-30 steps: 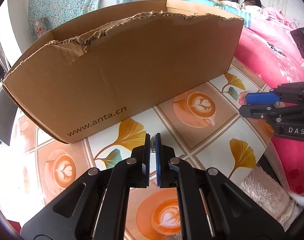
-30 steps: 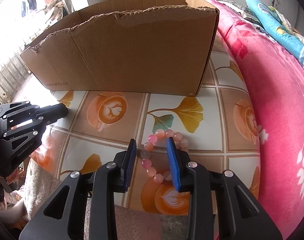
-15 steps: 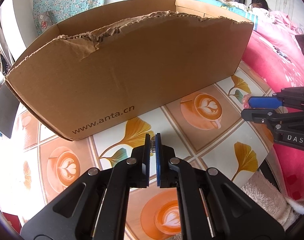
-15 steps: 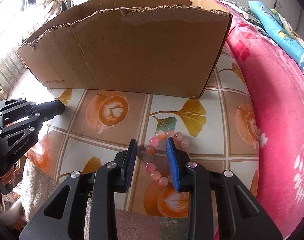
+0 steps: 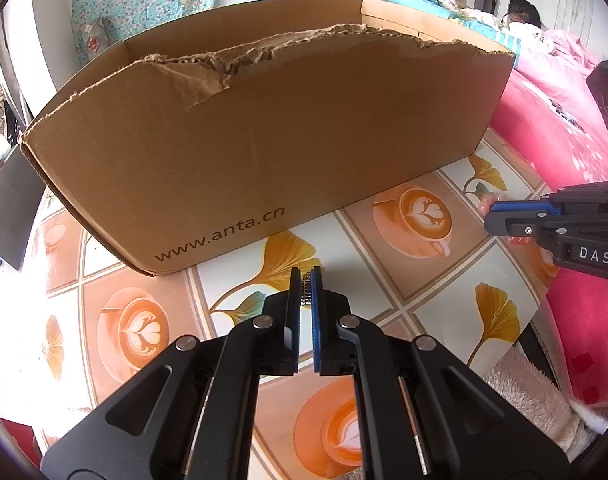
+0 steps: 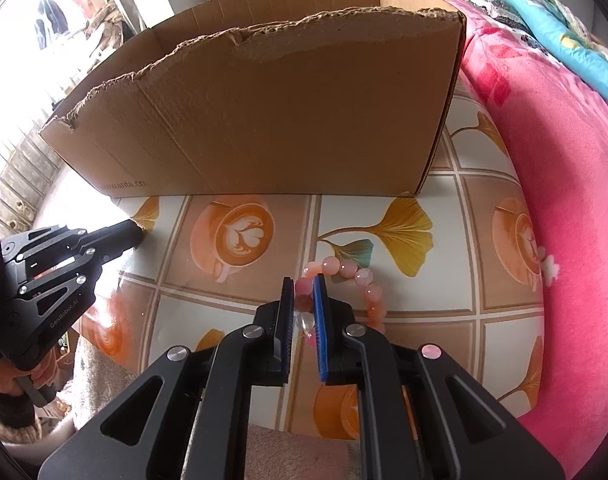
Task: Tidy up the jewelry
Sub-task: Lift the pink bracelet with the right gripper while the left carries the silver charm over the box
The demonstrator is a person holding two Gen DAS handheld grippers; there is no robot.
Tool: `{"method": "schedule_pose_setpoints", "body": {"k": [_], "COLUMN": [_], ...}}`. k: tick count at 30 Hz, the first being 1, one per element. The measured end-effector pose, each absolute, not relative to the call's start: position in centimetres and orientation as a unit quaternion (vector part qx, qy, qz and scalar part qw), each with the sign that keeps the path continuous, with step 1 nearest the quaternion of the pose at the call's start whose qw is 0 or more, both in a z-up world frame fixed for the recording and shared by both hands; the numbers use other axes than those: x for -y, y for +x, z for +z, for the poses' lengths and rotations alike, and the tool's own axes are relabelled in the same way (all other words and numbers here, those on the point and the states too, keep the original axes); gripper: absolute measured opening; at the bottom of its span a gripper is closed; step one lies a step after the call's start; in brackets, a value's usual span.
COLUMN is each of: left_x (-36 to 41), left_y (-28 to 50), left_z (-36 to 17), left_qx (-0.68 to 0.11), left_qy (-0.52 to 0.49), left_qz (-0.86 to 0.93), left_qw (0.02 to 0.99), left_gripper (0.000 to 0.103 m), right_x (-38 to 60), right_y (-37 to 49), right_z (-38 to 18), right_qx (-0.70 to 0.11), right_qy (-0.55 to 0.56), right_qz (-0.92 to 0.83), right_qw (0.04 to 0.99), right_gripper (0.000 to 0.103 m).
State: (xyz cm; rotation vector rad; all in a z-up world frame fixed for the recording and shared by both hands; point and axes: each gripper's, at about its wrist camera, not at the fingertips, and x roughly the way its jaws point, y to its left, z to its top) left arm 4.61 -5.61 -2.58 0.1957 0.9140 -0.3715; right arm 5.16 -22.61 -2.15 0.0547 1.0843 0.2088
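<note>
- The right gripper (image 6: 304, 300) has its jaws closed on one side of the bead bracelet (image 6: 356, 276). A few pink and clear beads sit between the blue pads, and the rest of the loop lies on the table just right of the tips.
- My read is that the grip is fresh and the lift comes next. Raise it straight up and slowly, so the round beads do not roll out of the pads.
- Let the loose part of the loop hang free before moving forward, or it may drag across the tablecloth (image 6: 384, 328).
- The left gripper (image 5: 305, 292) is closed on a small metal piece (image 5: 304, 294), too small to identify. It sits low over the table, well apart from the bracelet.
- Keep that hand steady and out of the right hand's path.
- The cardboard box (image 6: 288, 120) stands open at the back of the table, its near wall tall with a torn top edge. I would clear that edge fully before releasing, since a bead catching on the ragged rim could pull the bracelet out of the grip.
</note>
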Motion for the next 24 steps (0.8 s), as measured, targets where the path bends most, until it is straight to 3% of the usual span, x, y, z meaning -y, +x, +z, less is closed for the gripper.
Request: {"method": "schedule_pose_setpoints", "body": {"k": [14,24], "left_x": [5.2,2.9], "left_y": [4.5,2.1], "left_z": [-2.5,0.9], "left_qx": [-0.433,-0.353], "left_qy": [0.093,0.042], "left_qz": [-0.178,-0.252], "left_qw": [0.879,0.9], "left_gripper": [0.004,0.004], "right_x": [25.7,28.9], "right_y": [6.5,4.3], "right_z": [0.0,2.7], "right_qx": [-0.494,-0.438], "right_qy": [0.104,0.18], "right_qz": [0.13,0.178], "right_qw": [0.853,0.863], "right_gripper": [0.01,0.01]}}
